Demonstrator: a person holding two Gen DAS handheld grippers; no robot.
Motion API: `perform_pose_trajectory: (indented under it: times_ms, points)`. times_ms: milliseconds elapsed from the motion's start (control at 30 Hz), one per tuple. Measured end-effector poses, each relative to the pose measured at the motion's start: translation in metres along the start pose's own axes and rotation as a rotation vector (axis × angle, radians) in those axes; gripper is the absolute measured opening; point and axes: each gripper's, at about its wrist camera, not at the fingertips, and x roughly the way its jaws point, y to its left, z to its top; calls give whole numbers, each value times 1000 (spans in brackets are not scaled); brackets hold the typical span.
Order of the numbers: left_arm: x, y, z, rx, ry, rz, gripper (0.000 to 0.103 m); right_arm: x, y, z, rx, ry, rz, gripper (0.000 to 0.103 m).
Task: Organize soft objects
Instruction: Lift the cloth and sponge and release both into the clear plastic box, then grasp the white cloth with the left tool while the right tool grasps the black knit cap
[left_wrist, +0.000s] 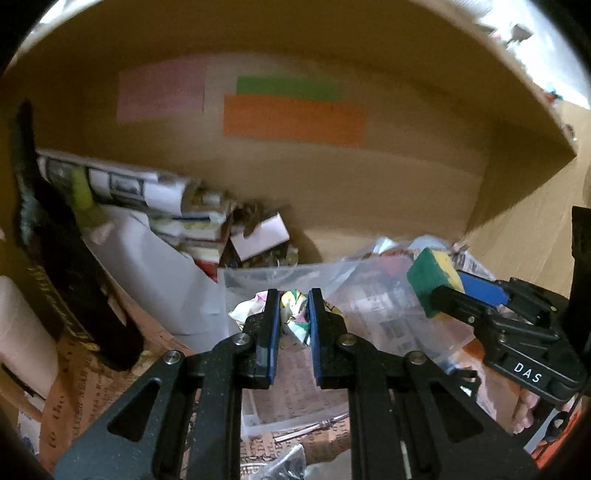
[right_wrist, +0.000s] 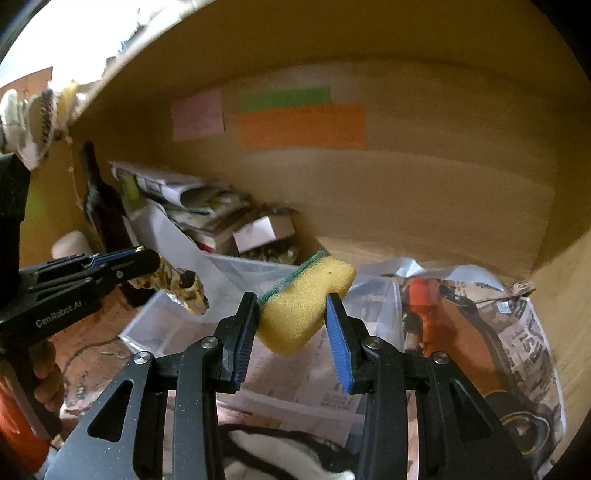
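My left gripper (left_wrist: 292, 308) is shut on a crumpled patterned cloth (left_wrist: 293, 314), held above a clear plastic bin (left_wrist: 258, 275). It also shows at the left of the right wrist view (right_wrist: 147, 264), with the cloth (right_wrist: 181, 286) hanging from its tips. My right gripper (right_wrist: 290, 314) is shut on a yellow sponge with a green scouring side (right_wrist: 304, 295), held above the same bin (right_wrist: 155, 325). In the left wrist view the right gripper (left_wrist: 448, 288) and its sponge (left_wrist: 434, 278) are at the right.
Everything lies inside a big cardboard box (left_wrist: 369, 192) with pink, green and orange notes (left_wrist: 293, 116) on its back wall. Newspapers and papers (left_wrist: 122, 184), a dark bottle (left_wrist: 70, 280), a small white box (left_wrist: 258, 234) and a newspaper-wrapped orange thing (right_wrist: 480, 332) crowd the floor.
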Motion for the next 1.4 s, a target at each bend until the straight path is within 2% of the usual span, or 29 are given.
perform_pose_trajectory:
  times_ms: [233, 533, 667, 767, 833, 933, 1067, 1133, 1233, 1400]
  points:
    - [39, 3, -9, 15, 118, -17, 14, 36, -6, -9, 4, 124, 0, 34]
    - [63, -2, -17, 53, 161, -22, 15, 58, -8, -16, -2, 214, 16, 36]
    - [66, -5, -17, 69, 168, -11, 22, 59, -6, -16, -11, 223, 8, 37]
    - [61, -7, -16, 86, 150, -5, 34, 59, -5, -15, -16, 229, 11, 40]
    - [54, -7, -16, 94, 134, 0, 46, 56, -4, -14, -21, 220, 5, 48]
    - [44, -8, -15, 101, 108, 4, 51, 48, -2, -11, -29, 189, -3, 57]
    - [24, -8, -12, 96, 69, -9, 57, 28, 2, -5, -39, 131, -16, 64]
    - [10, -9, -10, 103, 35, -9, 63, 14, 5, -3, -48, 95, -29, 71]
    - [-8, -12, -11, 119, -12, -8, 66, -9, 11, -1, -62, 37, -37, 75]
    - [-39, -13, -18, 124, -65, -34, 72, -38, 19, -5, -76, -18, -33, 75]
